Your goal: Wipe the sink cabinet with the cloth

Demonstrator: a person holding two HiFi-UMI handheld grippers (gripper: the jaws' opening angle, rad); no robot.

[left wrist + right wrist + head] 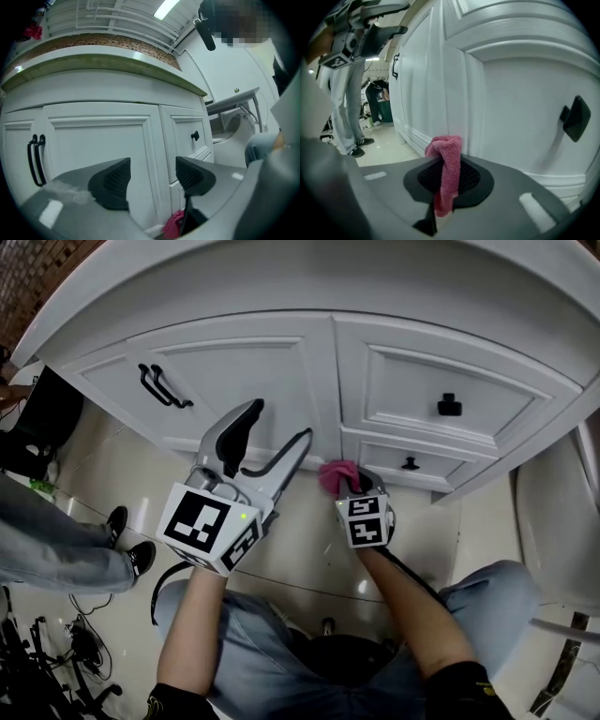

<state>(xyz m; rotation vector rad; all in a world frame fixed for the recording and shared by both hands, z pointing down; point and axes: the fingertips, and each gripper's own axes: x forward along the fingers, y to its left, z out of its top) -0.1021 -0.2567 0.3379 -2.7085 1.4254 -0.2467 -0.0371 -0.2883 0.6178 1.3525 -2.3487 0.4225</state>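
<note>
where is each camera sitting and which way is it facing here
Head view: on the person's head, facing steeply down at the sink cabinet front; shows both forearms, legs, left gripper, right gripper.
Left gripper view: on the left gripper, looking along its open, empty jaws at the cabinet doors.
Right gripper view: on the right gripper, close to a drawer front; jaws shut on the pink cloth.
Shared: all three show the cabinet and cloth; right gripper view catches the left gripper, upper left.

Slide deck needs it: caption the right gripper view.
Right hand-held gripper clamps a pink cloth close to the white sink cabinet.
</note>
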